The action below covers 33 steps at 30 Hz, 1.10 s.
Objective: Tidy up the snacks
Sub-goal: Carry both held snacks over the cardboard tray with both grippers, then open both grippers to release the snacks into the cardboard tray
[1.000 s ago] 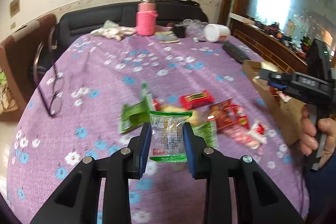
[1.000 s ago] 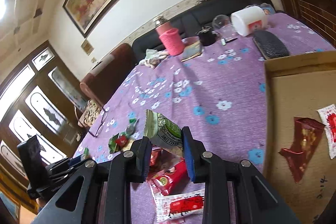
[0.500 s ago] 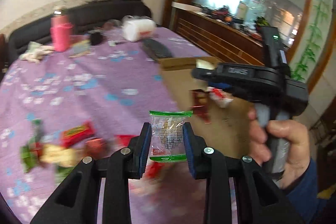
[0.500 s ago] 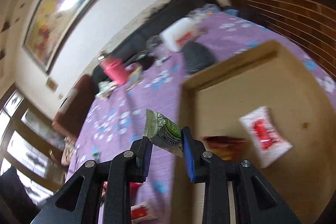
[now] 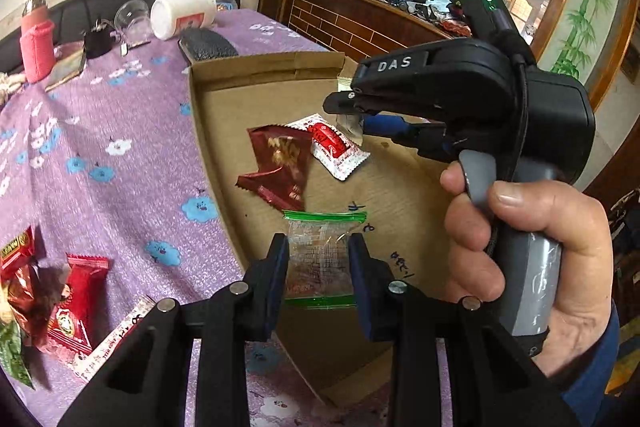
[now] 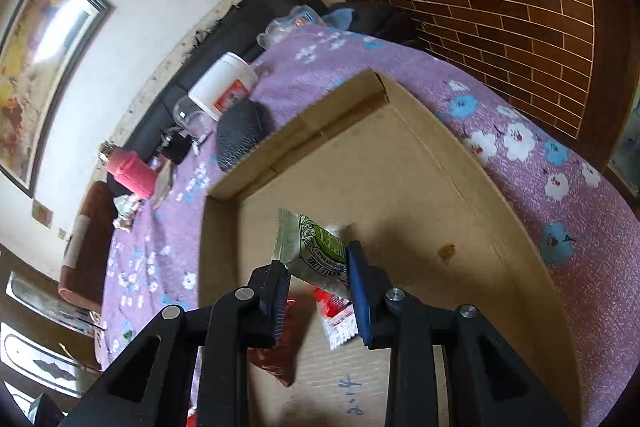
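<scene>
Left jaws grasping clear packet (image 5: 318, 259); right jaws grasping green packet (image 6: 316, 255), above cardboard tray (image 5: 248, 99).

Surface (image 5: 120, 131) has a purple floral cloth. White jar (image 5: 185, 14) lies on its side at 11 o'clock, clear glass (image 5: 132, 19) just beside it. Black textured case (image 5: 208, 45) touches the box's far edge. Pink bottle (image 5: 37, 45) at 10 o'clock. Framed painting (image 6: 44, 59) on the wall; brick-pattern wood panel (image 6: 520, 23) at 1 o'clock.
</scene>
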Motion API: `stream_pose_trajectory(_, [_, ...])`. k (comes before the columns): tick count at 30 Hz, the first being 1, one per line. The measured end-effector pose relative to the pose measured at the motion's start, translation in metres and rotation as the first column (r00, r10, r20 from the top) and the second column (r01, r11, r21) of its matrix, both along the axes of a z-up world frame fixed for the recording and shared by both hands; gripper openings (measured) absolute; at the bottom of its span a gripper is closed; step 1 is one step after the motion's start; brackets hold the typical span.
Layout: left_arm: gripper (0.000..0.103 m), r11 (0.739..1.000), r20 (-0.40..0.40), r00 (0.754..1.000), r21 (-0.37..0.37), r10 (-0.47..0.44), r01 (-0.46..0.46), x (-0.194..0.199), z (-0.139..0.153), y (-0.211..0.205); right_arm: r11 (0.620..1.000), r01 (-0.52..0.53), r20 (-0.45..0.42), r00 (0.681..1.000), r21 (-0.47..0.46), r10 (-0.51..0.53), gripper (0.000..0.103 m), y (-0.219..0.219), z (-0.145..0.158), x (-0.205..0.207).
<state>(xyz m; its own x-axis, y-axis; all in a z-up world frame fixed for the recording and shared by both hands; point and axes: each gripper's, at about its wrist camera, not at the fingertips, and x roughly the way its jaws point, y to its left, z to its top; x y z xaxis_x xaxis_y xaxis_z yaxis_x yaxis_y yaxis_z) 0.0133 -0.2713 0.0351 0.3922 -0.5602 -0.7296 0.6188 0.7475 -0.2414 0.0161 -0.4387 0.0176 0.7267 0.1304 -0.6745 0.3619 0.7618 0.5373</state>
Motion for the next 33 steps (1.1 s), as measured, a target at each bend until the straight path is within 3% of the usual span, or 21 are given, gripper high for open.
stream_pose_trajectory(20, [0.029, 0.999, 0.04, 0.998, 0.017, -0.039, 0.038, -0.007, -0.006, -0.008, 0.999, 0.046, -0.047, 0.998, -0.03, -0.047, 0.031, 0.002, -0.003, 0.002])
stream_pose_trajectory(27, [0.03, 0.999, 0.04, 0.998, 0.018, -0.04, 0.039, -0.008, -0.006, -0.009, 0.998, 0.056, -0.042, 0.997, -0.041, -0.058, 0.037, 0.002, 0.0, 0.0])
stream_pose_trajectory(33, [0.037, 0.999, 0.063, 0.997, 0.014, -0.039, 0.038, -0.012, -0.003, -0.007, 0.994, 0.089, -0.004, 0.996, -0.071, -0.089, 0.04, 0.002, 0.01, -0.007])
